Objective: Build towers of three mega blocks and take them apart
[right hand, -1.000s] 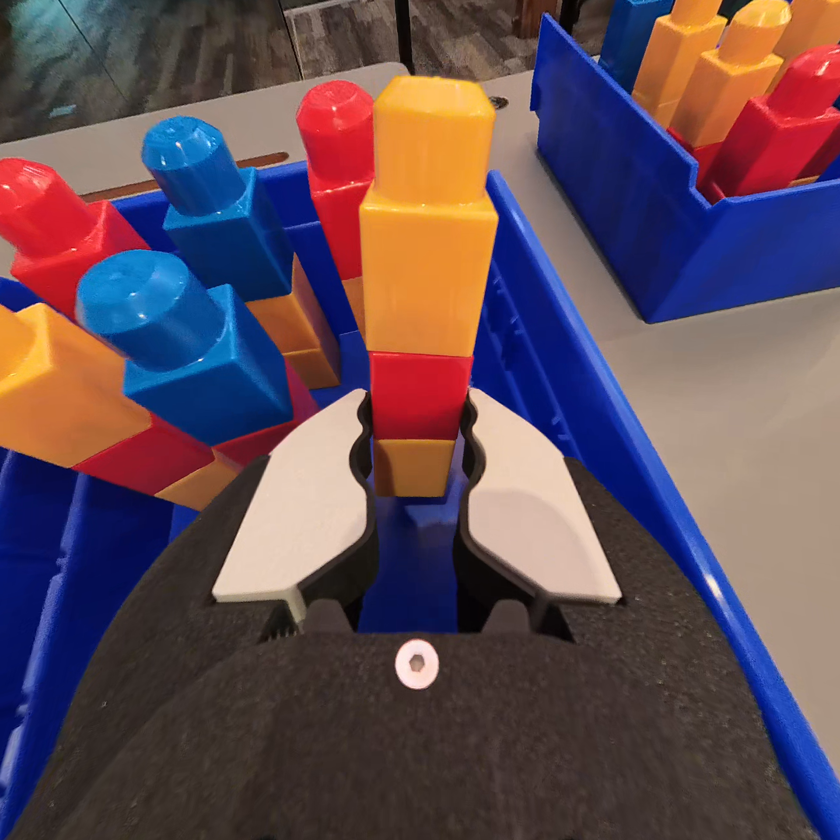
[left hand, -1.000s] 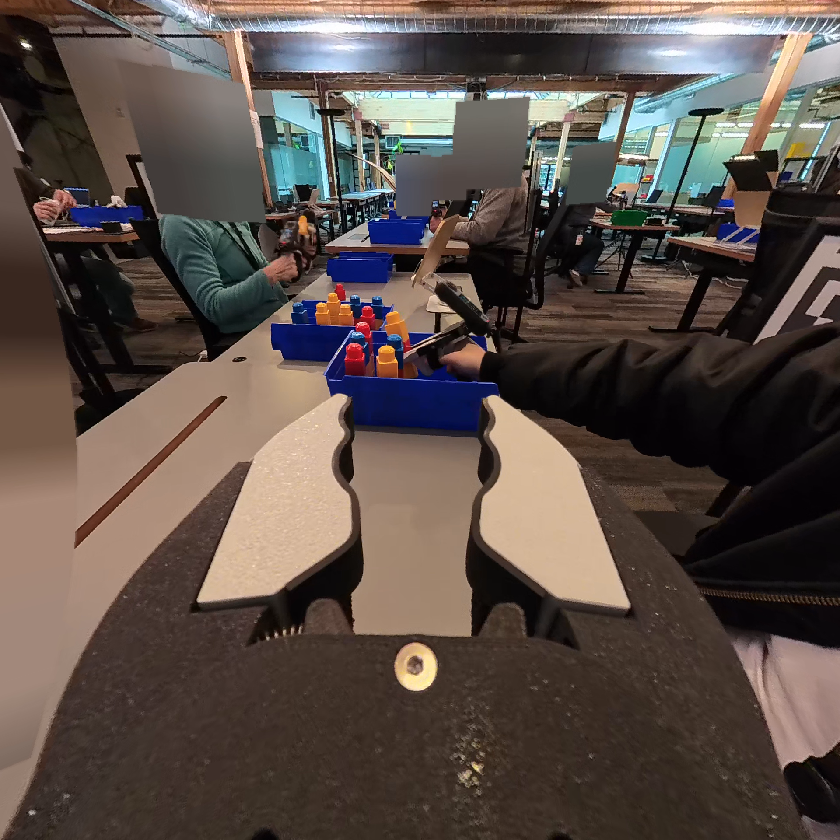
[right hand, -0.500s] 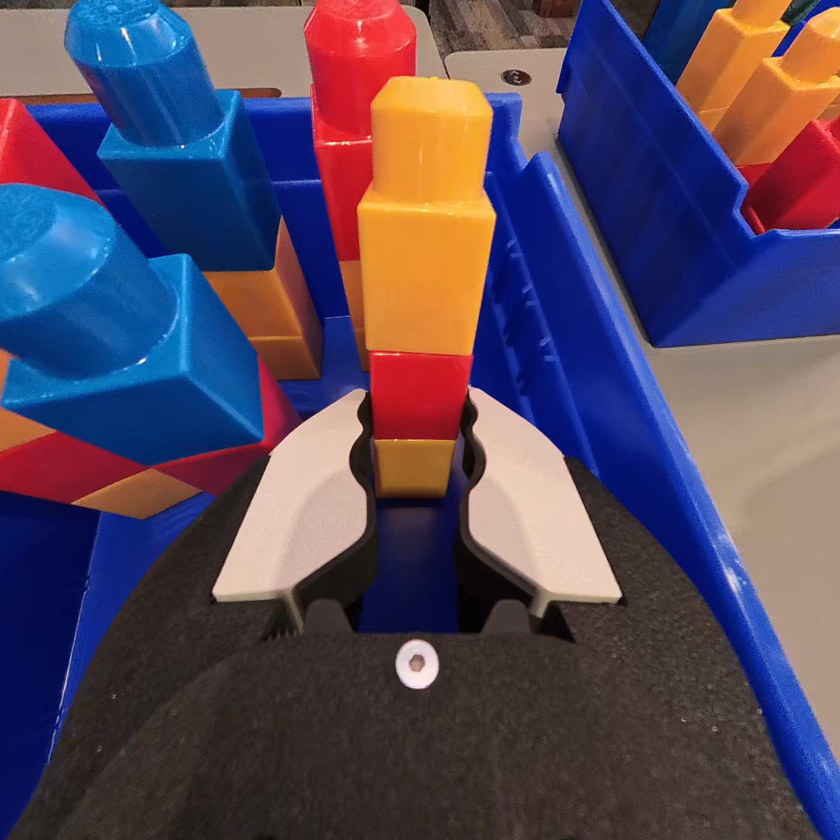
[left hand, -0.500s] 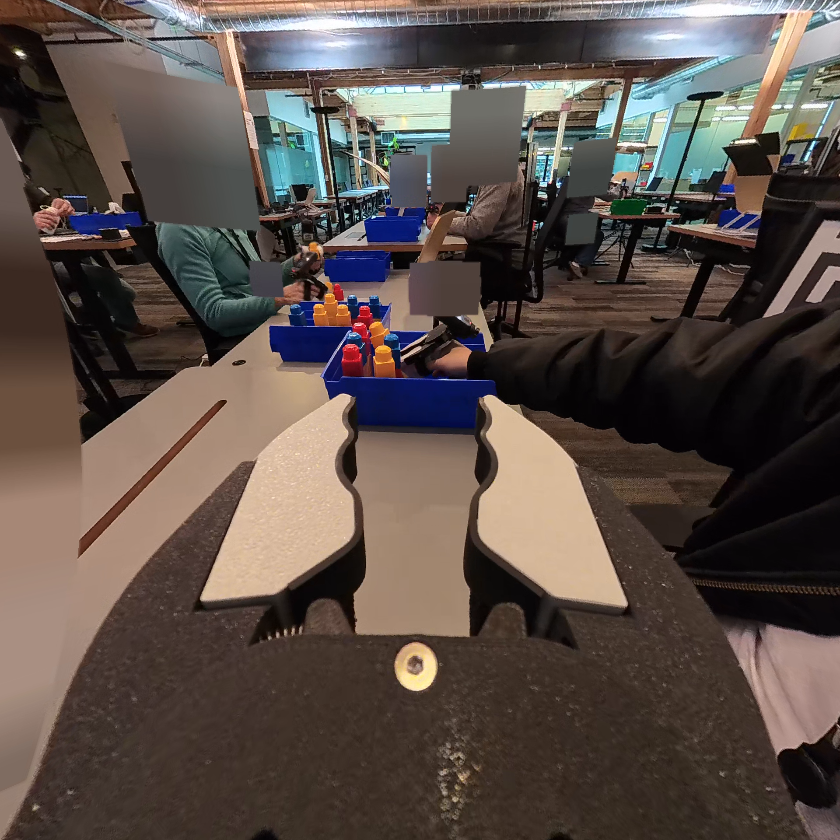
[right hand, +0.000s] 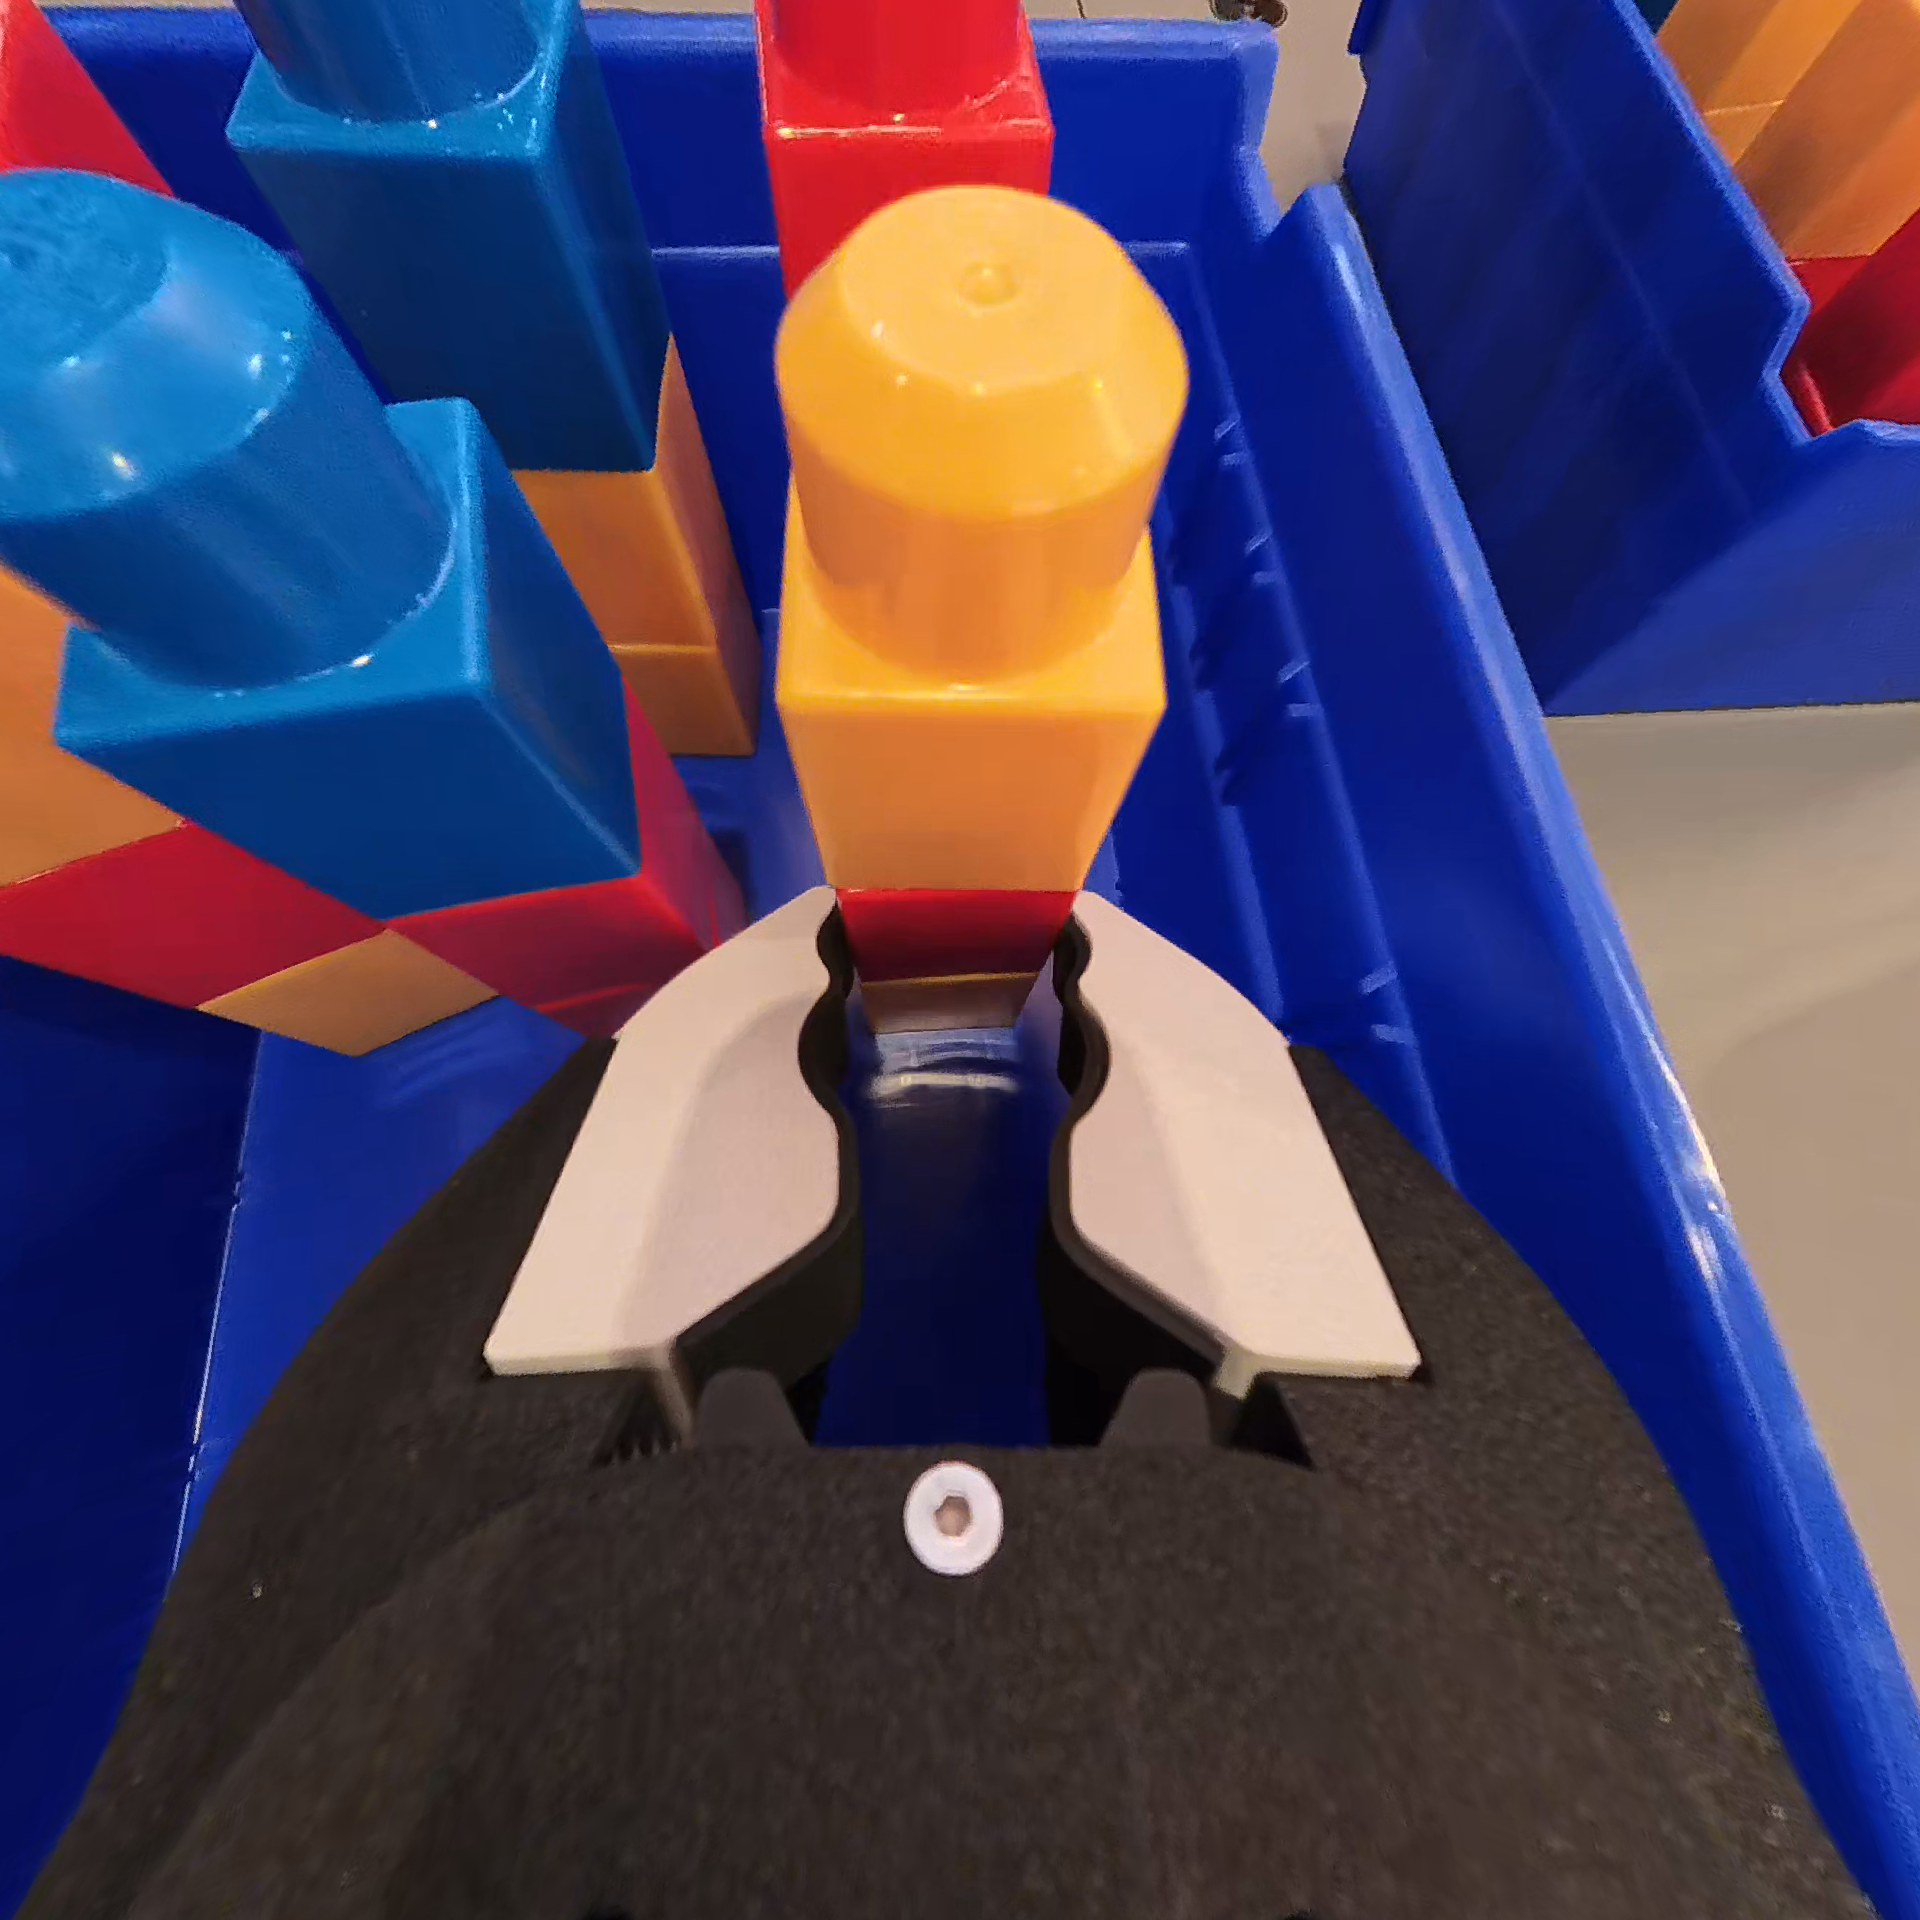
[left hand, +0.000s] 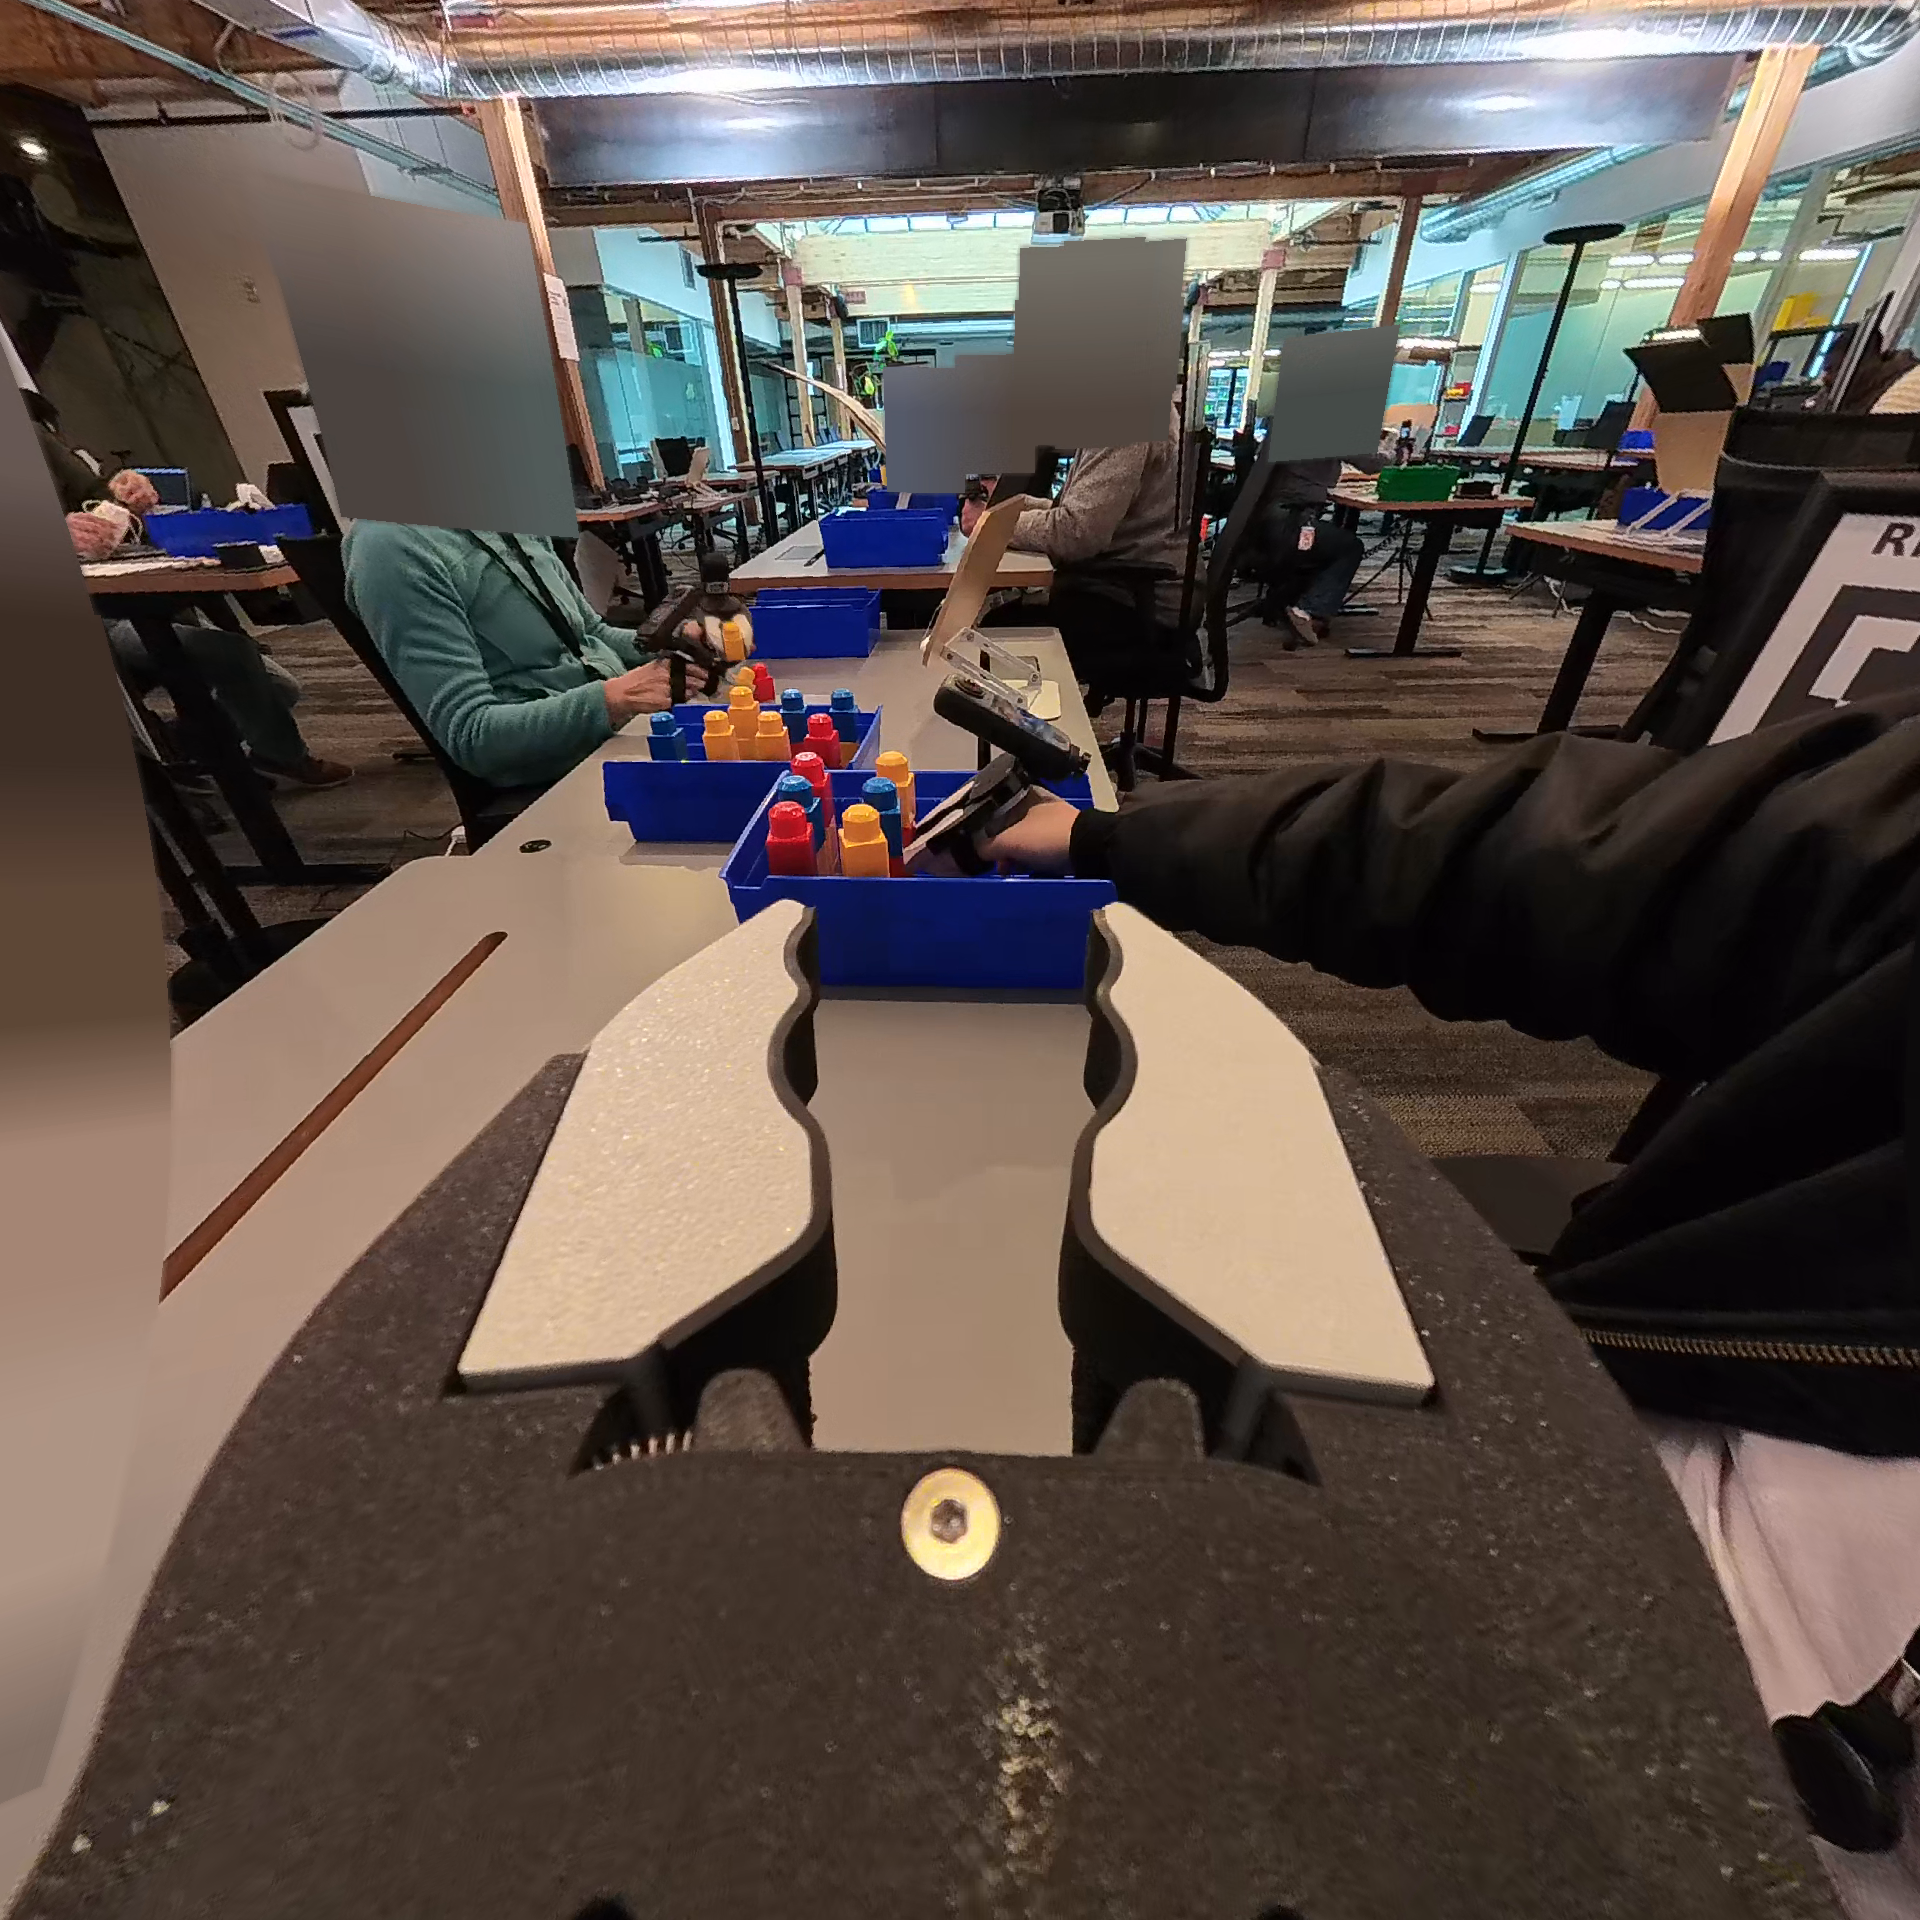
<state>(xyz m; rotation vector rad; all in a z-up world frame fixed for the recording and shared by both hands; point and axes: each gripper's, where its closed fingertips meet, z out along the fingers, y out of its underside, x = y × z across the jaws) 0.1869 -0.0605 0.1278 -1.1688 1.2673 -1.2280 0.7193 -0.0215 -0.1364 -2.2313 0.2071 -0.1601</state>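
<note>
- Because the right claw is closed on the lower part of a three-block tower, the tower is held upright inside the near blue bin, with its base seen just above or on the bin floor; which of the two cannot be told.
- The tower is built orange, red, orange, and it is gripped at the red and bottom blocks.
- The blocks are judged light, stiff and glossy, so slipping is likely unless flat side faces are taken; the low grip leaves the top orange block free to be pulled off.
- The left claw is held wide open and empty over the grey bench, near the bin.
- Close on the left, blue-topped towers are seen leaning, and a red-topped tower stands just behind; these are judged to crowd any sideways move.
- Farther off, a second blue bin of blocks is set on the bench, and seated people are seen at benches beyond.
</note>
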